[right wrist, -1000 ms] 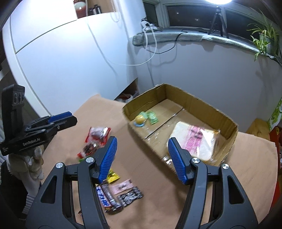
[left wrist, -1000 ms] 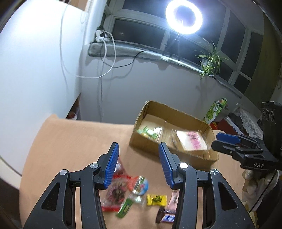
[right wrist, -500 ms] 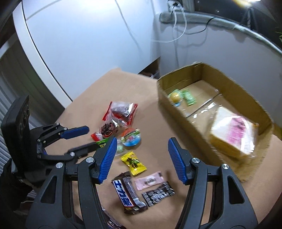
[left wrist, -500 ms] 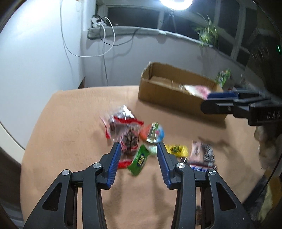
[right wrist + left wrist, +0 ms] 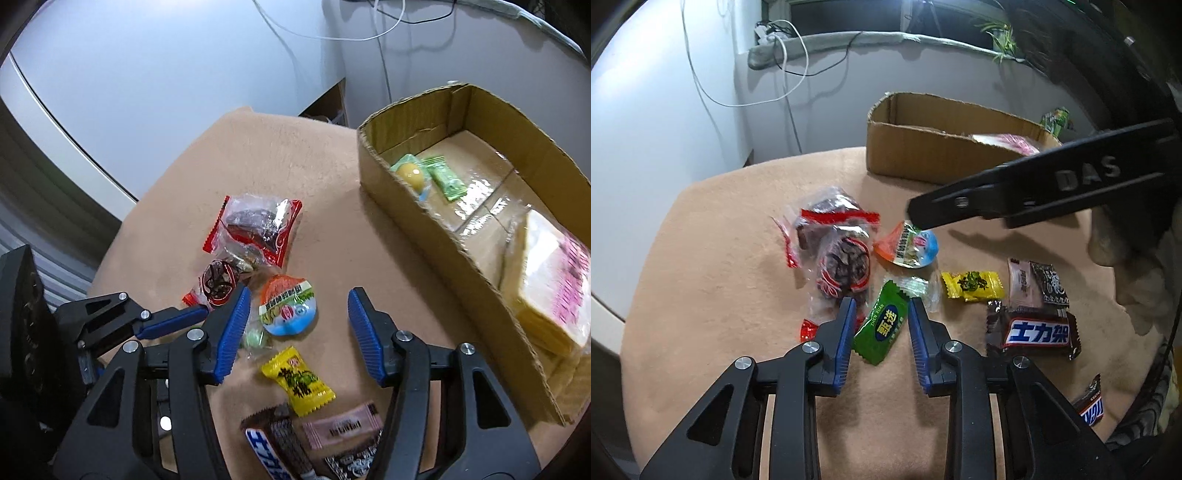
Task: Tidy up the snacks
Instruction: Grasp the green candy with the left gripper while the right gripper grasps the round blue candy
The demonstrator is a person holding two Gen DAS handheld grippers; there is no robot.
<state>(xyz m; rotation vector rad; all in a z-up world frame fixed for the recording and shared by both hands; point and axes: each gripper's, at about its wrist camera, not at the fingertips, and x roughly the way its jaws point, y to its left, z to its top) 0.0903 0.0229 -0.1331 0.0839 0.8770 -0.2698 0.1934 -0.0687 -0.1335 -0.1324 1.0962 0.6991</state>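
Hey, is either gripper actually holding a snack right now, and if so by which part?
Nothing is held. The left gripper is open astride the green candy, not clamped; the right gripper is open above the round snack.

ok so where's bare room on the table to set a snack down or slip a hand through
Bare cloth lies between the cardboard box and the red packets, and along the table's left edge. Inside the box, the floor between the green candy and the bread bag is free. It is crowded around the green packet and chocolate bar.
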